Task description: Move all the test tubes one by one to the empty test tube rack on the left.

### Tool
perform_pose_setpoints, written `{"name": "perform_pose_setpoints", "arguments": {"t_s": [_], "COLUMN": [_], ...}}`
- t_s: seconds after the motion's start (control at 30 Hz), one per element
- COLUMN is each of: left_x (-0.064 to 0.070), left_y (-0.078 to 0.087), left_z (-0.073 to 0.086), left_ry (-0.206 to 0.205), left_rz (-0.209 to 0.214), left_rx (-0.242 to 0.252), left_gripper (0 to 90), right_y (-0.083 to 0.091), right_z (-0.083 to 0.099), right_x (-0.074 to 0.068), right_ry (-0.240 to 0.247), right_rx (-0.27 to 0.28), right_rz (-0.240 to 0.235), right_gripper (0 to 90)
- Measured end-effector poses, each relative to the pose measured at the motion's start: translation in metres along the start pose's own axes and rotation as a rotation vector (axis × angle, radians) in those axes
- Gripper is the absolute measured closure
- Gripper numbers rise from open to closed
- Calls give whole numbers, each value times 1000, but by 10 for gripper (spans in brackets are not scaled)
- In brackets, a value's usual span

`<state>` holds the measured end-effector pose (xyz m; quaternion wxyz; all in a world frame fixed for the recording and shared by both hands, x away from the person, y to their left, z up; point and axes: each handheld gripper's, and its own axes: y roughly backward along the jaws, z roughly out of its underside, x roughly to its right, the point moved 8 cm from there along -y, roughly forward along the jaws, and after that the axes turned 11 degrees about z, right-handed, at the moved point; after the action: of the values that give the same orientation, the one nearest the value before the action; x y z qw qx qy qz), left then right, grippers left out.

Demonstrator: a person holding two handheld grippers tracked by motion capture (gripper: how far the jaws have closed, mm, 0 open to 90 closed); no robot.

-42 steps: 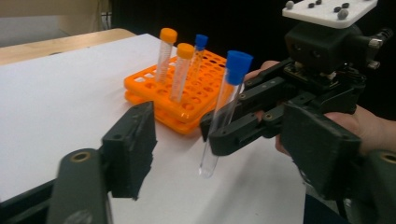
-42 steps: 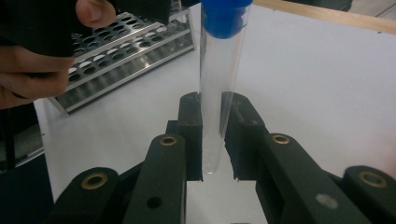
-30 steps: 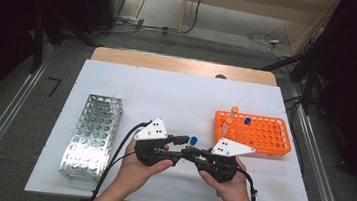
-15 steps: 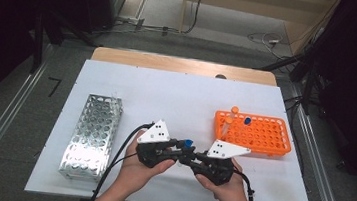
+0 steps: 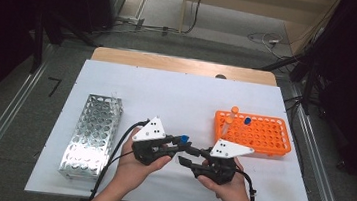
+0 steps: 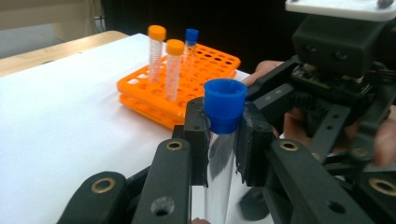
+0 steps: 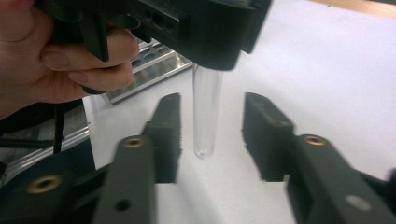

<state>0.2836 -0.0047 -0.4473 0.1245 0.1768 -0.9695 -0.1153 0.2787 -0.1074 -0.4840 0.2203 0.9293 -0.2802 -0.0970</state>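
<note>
Blue-capped tube (image 6: 223,140) sits clamped just under its cap in the left gripper (image 6: 223,144) above the table; right gripper (image 7: 211,140) waits spread around its lower end; handover and racking seemingly remain.

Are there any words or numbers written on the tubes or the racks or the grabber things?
None can be read: no words or numbers show on the blue-capped tube, the orange rack, the metal rack, or the white plates of the left gripper and right gripper, which bear only dark dots.
</note>
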Motion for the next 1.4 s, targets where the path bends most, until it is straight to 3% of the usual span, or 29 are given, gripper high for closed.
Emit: {"name": "perform_pose_setpoints", "arguments": {"t_s": [0.27, 0.53, 0.87, 1.2, 1.4], "left_x": [-14, -29, -53, -78, -92], "left_y": [18, 39, 72, 115, 133], "left_z": [-3, -5, -6, -8, -3], "left_ry": [13, 22, 49, 63, 77], "left_rz": [-57, -114, -204, -329, -398], "left_rx": [15, 36, 77, 134, 146], "left_gripper": [767, 767, 767, 767, 768], "right_y": [8, 16, 28, 34, 37], "right_z": [-2, -1, 3, 9, 12], "right_x": [13, 30, 50, 67, 71], "right_ry": [-17, -34, -40, -48, -48], "right_rx": [9, 15, 27, 23, 19], "right_rz": [20, 37, 80, 138, 147], "right_gripper": [166, 20, 0, 0, 0]}}
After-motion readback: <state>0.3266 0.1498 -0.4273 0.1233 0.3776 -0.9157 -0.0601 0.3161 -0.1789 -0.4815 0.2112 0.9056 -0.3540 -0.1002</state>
